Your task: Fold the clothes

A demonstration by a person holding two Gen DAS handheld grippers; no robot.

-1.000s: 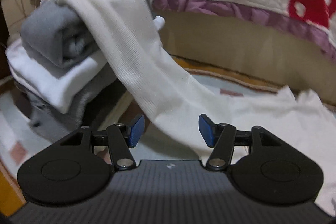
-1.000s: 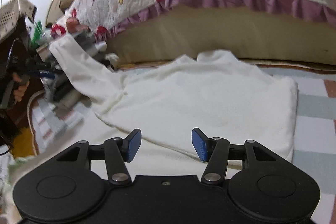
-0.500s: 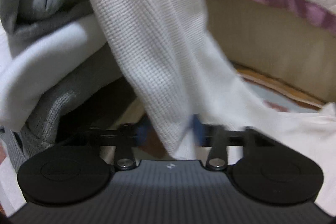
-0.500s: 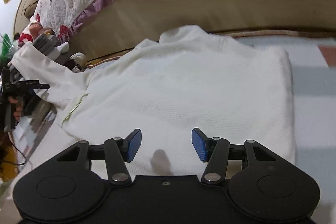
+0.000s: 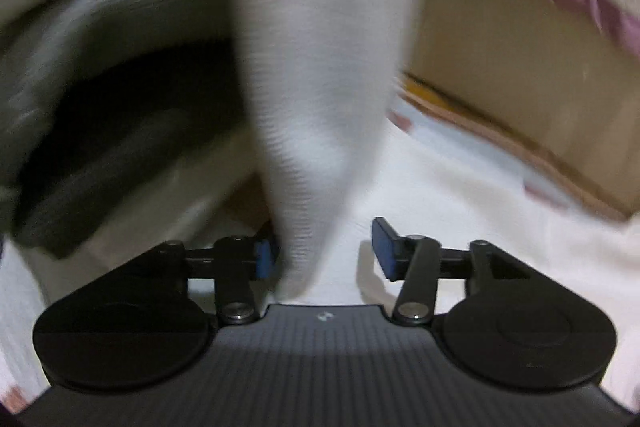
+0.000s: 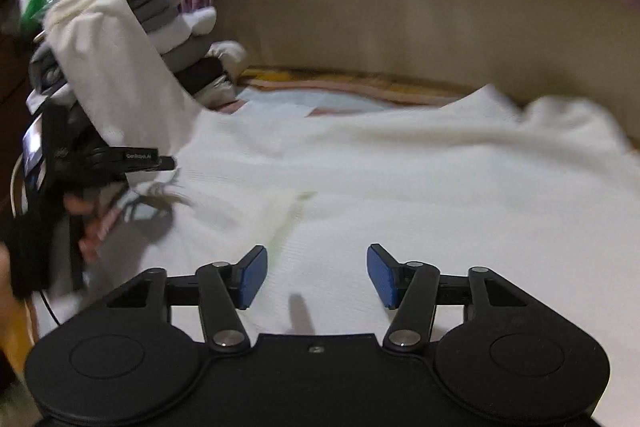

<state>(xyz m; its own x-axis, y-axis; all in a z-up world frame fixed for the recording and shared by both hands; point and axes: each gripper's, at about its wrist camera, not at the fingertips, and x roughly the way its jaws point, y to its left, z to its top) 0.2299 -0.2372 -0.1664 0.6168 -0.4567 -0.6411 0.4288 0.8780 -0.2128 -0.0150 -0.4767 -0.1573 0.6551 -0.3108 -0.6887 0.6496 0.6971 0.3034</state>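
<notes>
The white sweater (image 6: pixel 420 187) lies spread flat on the floor mat (image 6: pixel 288 103) beside the bed (image 6: pixel 400 7), its body filling the middle of the right wrist view. One sleeve (image 6: pixel 116 67) runs up toward 10 o'clock and drapes over a pile of grey and white clothes (image 6: pixel 176 27). The left gripper (image 5: pixel 324 255) is at that sleeve: in the blurred left wrist view the cloth hangs down from 12 o'clock into the gap, touching the left-hand pad, while the other pad stands apart from it, so the jaws are spread and not yet pinching. The right gripper (image 6: pixel 316 277) hovers just above the sweater's body near its lower part, jaws also spread and holding nothing. The step in hand looks like taking hold of the sleeve to fold it in. The next move likely calls for pinching the sleeve cloth firmly, lifting it clear of the pile without dragging those clothes down, and laying it across the body toward 3 o'clock.
</notes>
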